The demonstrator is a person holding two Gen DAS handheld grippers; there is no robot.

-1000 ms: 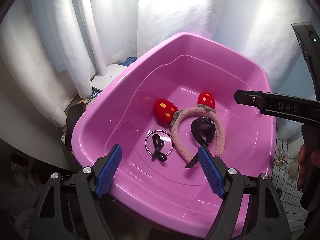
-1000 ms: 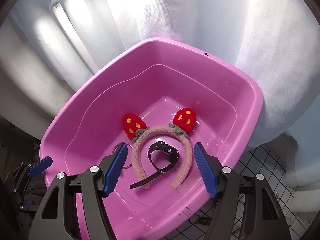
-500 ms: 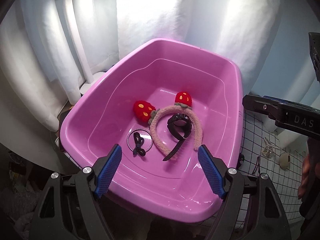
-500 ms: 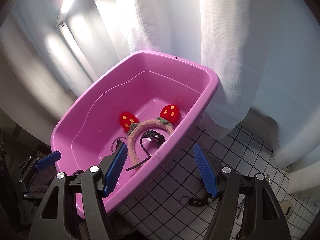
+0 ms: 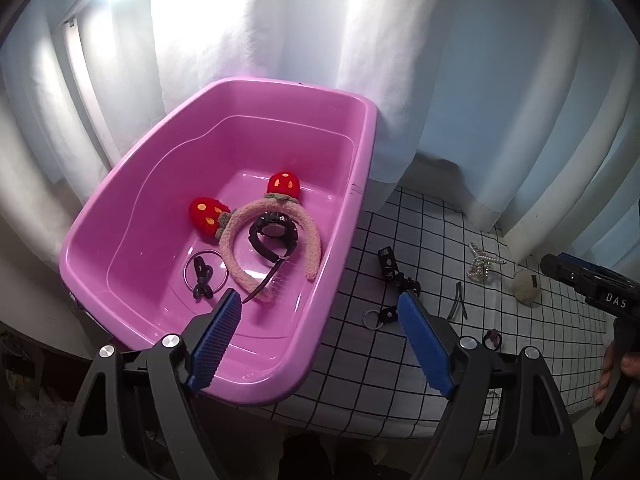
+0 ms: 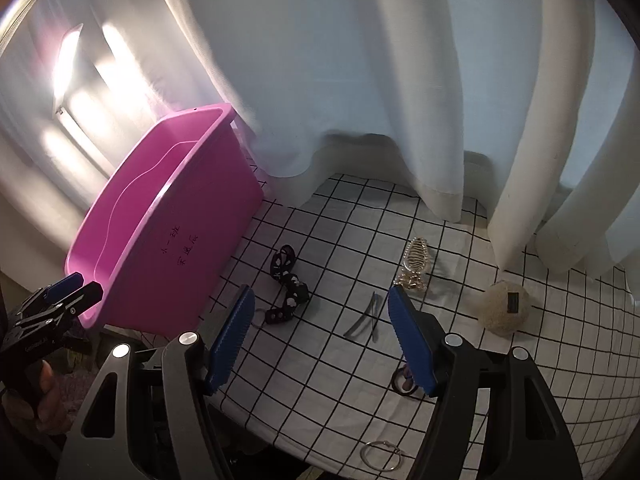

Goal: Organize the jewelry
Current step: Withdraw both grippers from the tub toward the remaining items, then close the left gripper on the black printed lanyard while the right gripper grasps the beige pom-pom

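Jewelry pieces lie in 2 places: some inside a pink tub (image 5: 348, 216) and the rest spread over a worktop (image 6: 320, 360) covered in a white cloth with a black grid. White curtains (image 6: 360, 80) hang along the far side, their hems touching the cloth, and bright light comes through them at the far left.

The tub stands at the left end of the worktop, with dark handwriting on its right outer wall. On its floor sits a fuzzy pink headband (image 5: 272, 240) with 2 red strawberry ears, and a black watch (image 5: 274, 236) lies inside the headband's arch. Just left of them, a thin metal ring (image 5: 206, 272) has a black hair tie (image 5: 202, 278) lying across it.

On the cloth right of the tub lie a black chain of patterned links (image 6: 288, 284), a grey hair clip (image 6: 366, 318), a pearl claw clip (image 6: 416, 264) farther off, and a round cream fuzzy ball (image 6: 504, 308) at the right. A small dark ring (image 6: 404, 382) sits partly behind the right tool's finger, and a metal hoop (image 6: 380, 456) lies at the near edge.

The left tool (image 5: 320, 340) hangs over the tub's near right rim, jaws wide and empty. The right tool (image 6: 320, 340) hangs over the cloth, also wide and empty.
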